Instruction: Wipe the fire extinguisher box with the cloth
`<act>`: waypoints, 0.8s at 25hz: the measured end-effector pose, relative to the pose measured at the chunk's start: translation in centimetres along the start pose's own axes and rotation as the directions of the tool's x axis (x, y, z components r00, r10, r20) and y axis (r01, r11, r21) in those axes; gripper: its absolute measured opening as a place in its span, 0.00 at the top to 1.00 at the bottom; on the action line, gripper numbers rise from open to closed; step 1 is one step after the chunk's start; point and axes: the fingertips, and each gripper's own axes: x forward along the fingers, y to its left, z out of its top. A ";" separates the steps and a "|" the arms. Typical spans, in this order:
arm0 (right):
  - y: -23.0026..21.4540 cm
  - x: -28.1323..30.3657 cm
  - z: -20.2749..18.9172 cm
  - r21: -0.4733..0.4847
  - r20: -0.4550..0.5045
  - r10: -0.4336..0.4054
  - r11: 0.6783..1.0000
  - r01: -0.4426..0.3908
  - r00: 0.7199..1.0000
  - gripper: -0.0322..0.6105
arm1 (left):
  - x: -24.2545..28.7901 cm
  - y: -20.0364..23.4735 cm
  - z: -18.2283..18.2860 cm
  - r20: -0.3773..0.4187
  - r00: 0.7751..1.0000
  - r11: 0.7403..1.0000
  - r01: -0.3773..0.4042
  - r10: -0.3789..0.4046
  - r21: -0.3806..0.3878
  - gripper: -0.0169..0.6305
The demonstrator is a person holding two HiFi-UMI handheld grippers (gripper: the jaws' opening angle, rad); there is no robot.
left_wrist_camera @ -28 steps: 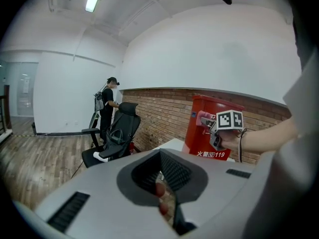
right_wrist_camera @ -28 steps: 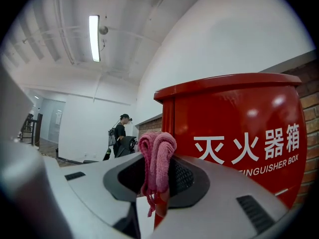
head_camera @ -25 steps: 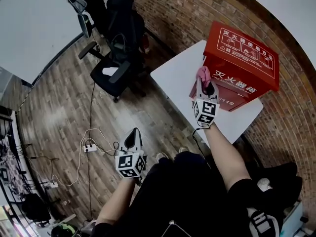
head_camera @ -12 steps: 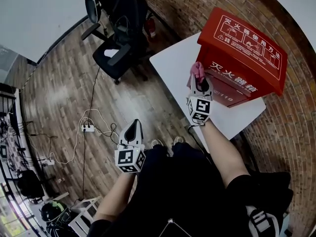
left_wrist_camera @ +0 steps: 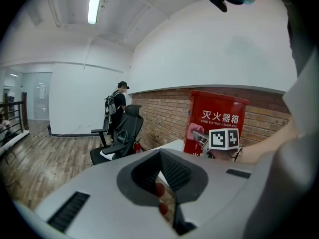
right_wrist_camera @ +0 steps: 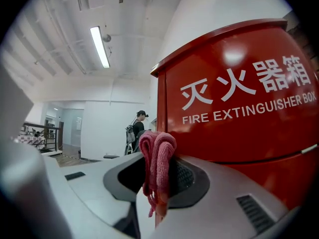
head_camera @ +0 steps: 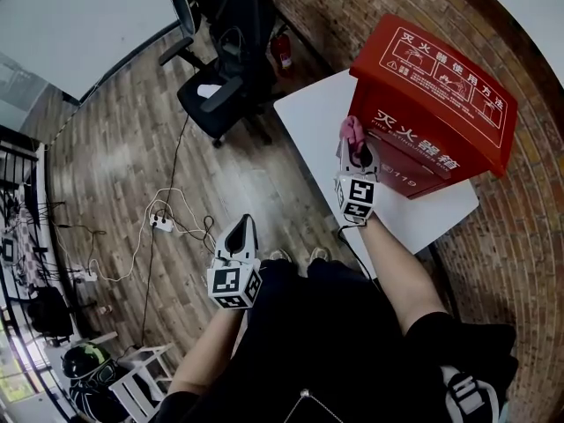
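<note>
The red fire extinguisher box (head_camera: 432,86) stands on a white table (head_camera: 313,122) against a brick wall. My right gripper (head_camera: 354,144) is shut on a folded pink cloth (head_camera: 352,130), and the cloth sits at the left front edge of the box. In the right gripper view the pink cloth (right_wrist_camera: 157,158) bulges up out of the jaws right beside the red box (right_wrist_camera: 239,98). My left gripper (head_camera: 242,226) hangs low over the wooden floor, away from the table, shut with nothing in it. The left gripper view shows the box (left_wrist_camera: 214,118) and the cloth (left_wrist_camera: 194,131) from afar.
A black office chair (head_camera: 216,95) stands left of the table, with a small floor extinguisher (head_camera: 284,49) behind it. A power strip with cables (head_camera: 163,223) lies on the floor. A person (left_wrist_camera: 118,103) stands in the distance. The brick wall (head_camera: 529,192) runs behind the box.
The head view has swung a little. My right gripper with the cloth has stayed at the box's left front edge, shifting slightly. The left gripper has hardly moved.
</note>
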 end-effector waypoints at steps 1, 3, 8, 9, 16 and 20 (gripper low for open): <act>-0.3 -0.2 0.1 0.003 0.001 -0.005 1.000 0.005 1.000 0.78 | 0.0 -0.2 0.0 0.002 1.000 1.000 -0.001 0.001 0.002 0.93; -1.0 -0.7 0.1 0.003 0.003 -0.009 1.000 0.009 1.000 0.78 | -0.1 -0.5 -0.1 0.001 1.000 1.000 0.000 0.000 0.003 0.93; -2.0 -1.5 0.2 -0.005 0.006 0.000 1.000 0.000 1.000 0.78 | -0.1 -1.8 -0.1 -0.001 1.000 1.000 0.017 -0.017 0.010 0.93; -2.2 -1.6 0.2 -0.005 0.006 -0.001 1.000 0.001 1.000 0.78 | 0.0 -2.0 -0.2 -0.002 1.000 1.000 0.021 -0.021 0.011 0.93; -3.2 -2.7 0.3 -0.007 -0.003 -0.005 1.000 0.005 1.000 0.78 | 0.0 -2.6 -0.3 -0.012 0.999 0.999 0.037 -0.037 0.023 0.93; -3.8 -3.4 0.5 0.000 -0.006 -0.009 1.000 0.009 1.000 0.78 | 0.3 -2.8 -0.2 -0.017 0.999 0.998 0.050 -0.050 0.031 0.93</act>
